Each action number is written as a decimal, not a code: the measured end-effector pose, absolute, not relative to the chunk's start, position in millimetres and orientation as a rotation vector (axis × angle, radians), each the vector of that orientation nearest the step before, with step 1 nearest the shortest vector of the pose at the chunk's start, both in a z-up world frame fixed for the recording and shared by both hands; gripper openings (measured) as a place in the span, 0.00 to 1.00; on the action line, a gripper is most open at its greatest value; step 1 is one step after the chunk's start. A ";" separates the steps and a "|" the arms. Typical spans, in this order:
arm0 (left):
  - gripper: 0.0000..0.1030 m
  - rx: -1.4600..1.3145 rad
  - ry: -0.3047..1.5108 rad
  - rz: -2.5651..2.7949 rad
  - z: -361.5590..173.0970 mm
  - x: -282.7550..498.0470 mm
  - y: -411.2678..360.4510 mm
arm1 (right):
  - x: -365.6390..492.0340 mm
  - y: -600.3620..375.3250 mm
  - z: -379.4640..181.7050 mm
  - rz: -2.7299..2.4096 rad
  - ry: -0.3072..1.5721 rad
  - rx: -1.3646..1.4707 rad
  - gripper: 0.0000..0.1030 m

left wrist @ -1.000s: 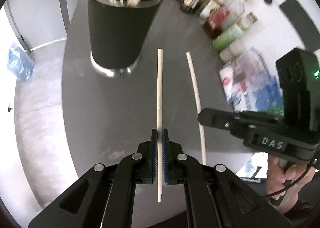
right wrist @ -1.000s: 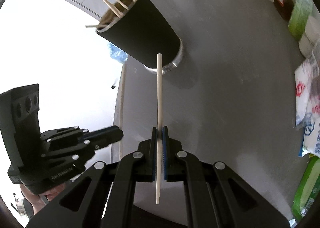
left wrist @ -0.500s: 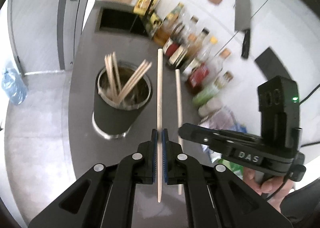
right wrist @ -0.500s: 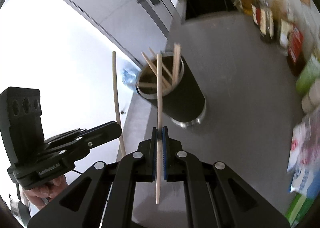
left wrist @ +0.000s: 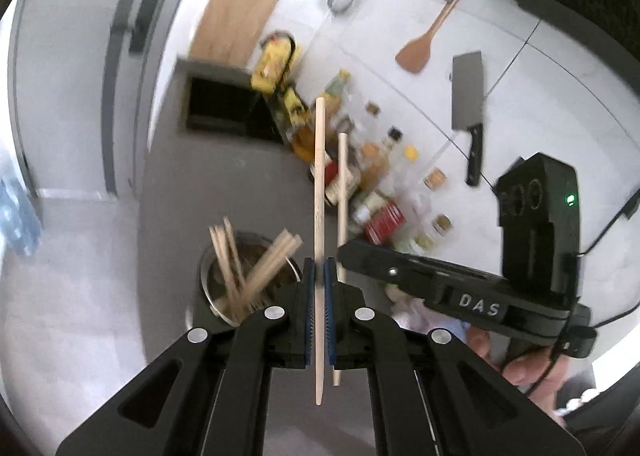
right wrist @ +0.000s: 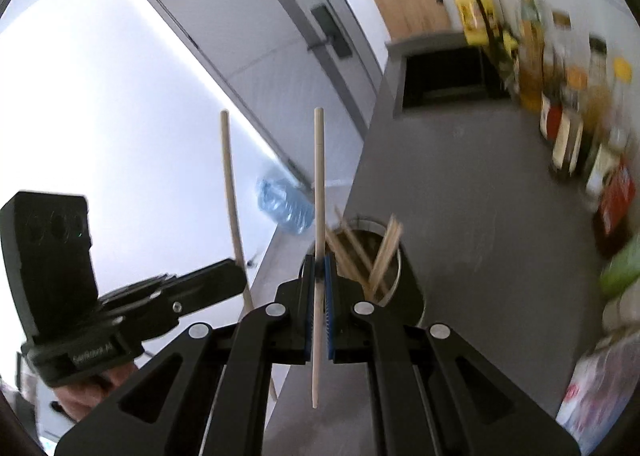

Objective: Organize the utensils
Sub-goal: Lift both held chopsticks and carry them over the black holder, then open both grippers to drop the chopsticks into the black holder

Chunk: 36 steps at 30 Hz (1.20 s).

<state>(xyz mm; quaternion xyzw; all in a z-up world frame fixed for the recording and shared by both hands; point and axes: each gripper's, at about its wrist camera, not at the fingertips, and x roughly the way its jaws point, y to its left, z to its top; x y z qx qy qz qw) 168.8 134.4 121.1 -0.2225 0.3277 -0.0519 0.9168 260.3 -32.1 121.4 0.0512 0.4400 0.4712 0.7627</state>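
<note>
Chopstick (left wrist: 319, 192) sits clamped in my left tongs (left wrist: 319, 276), blue pads squeezing it near its lower third, stick running straight up the frame, tip clear of the desk (left wrist: 224, 184). Second chopstick (right wrist: 318, 192) is pinched the same way in my right tongs (right wrist: 319, 268), also upright in view. Both pairs of tongs are narrow, closed on their sticks. In the left view the right tongs show at right with their stick just beside mine, a hand (left wrist: 516, 360) gripping the handle. In the right view the left tongs (right wrist: 236, 280) show at lower left with their stick. Cup (right wrist: 404, 288) stands on the desk below and ahead of both tongs, black wall, metal rim, several chopsticks leaning inside. Bottles (right wrist: 568, 112) line the desk's far edge by the wall; sink (left wrist: 224, 112) beyond. Background blurred.
</note>
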 end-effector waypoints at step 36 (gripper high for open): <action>0.05 -0.461 0.481 0.115 64.1 198.1 167.8 | 287.6 10.5 80.3 1.011 0.753 0.017 0.15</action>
